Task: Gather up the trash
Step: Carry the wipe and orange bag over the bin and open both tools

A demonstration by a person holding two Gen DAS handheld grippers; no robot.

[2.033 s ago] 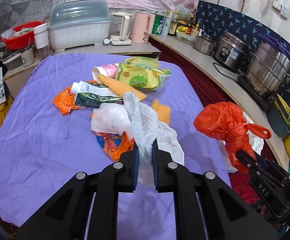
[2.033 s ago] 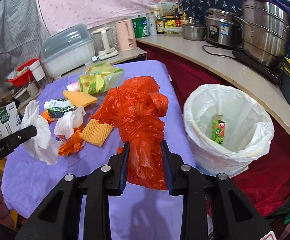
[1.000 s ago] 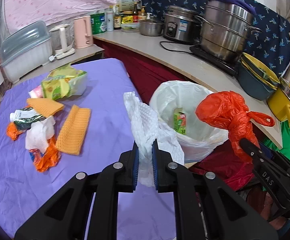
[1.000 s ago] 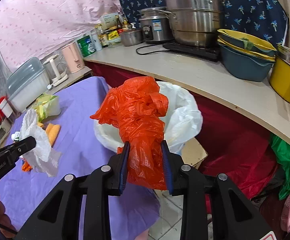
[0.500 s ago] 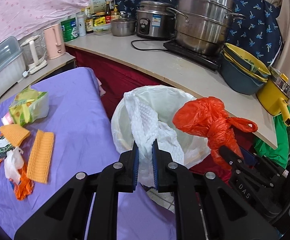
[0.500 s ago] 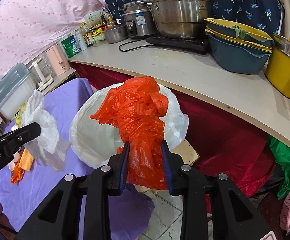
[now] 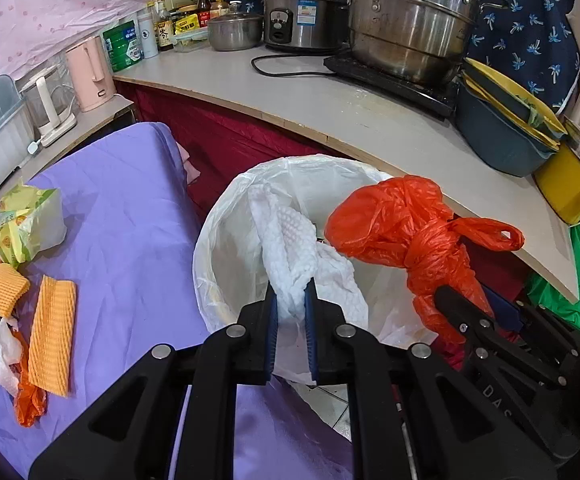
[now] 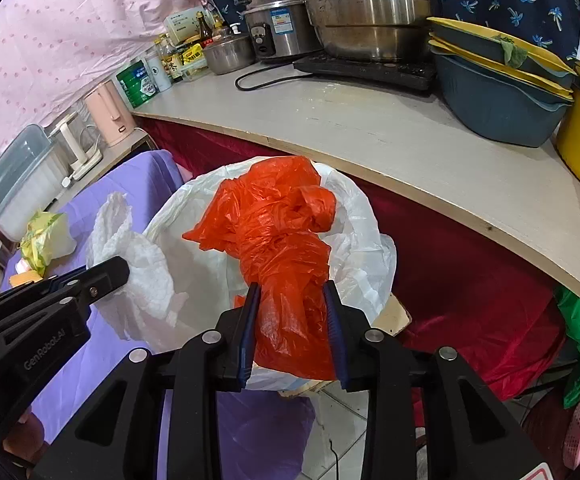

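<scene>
My left gripper [image 7: 292, 292] is shut on a white crumpled paper towel [image 7: 290, 248] and holds it over the white-lined trash bin [image 7: 225, 216]. My right gripper [image 8: 292, 300] is shut on a knotted orange plastic bag [image 8: 277, 232], also above the bin [image 8: 362, 216]. In the left wrist view the orange bag [image 7: 402, 228] hangs over the bin's right rim. In the right wrist view the paper towel [image 8: 137, 256] and left gripper [image 8: 105, 276] sit at the bin's left rim.
On the purple table [image 7: 121, 208] lie orange foam sheets [image 7: 51, 320], a green snack bag [image 7: 25, 224] and small wrappers [image 7: 5, 352]. The counter [image 7: 330, 108] behind holds steel pots [image 7: 406, 12], a rice cooker [image 7: 302, 12], bowls [image 7: 506, 128] and bottles.
Both grippers have swung from the table over to the trash bin, carrying the paper towel and the orange bag. Both now hang above the bin's opening.
</scene>
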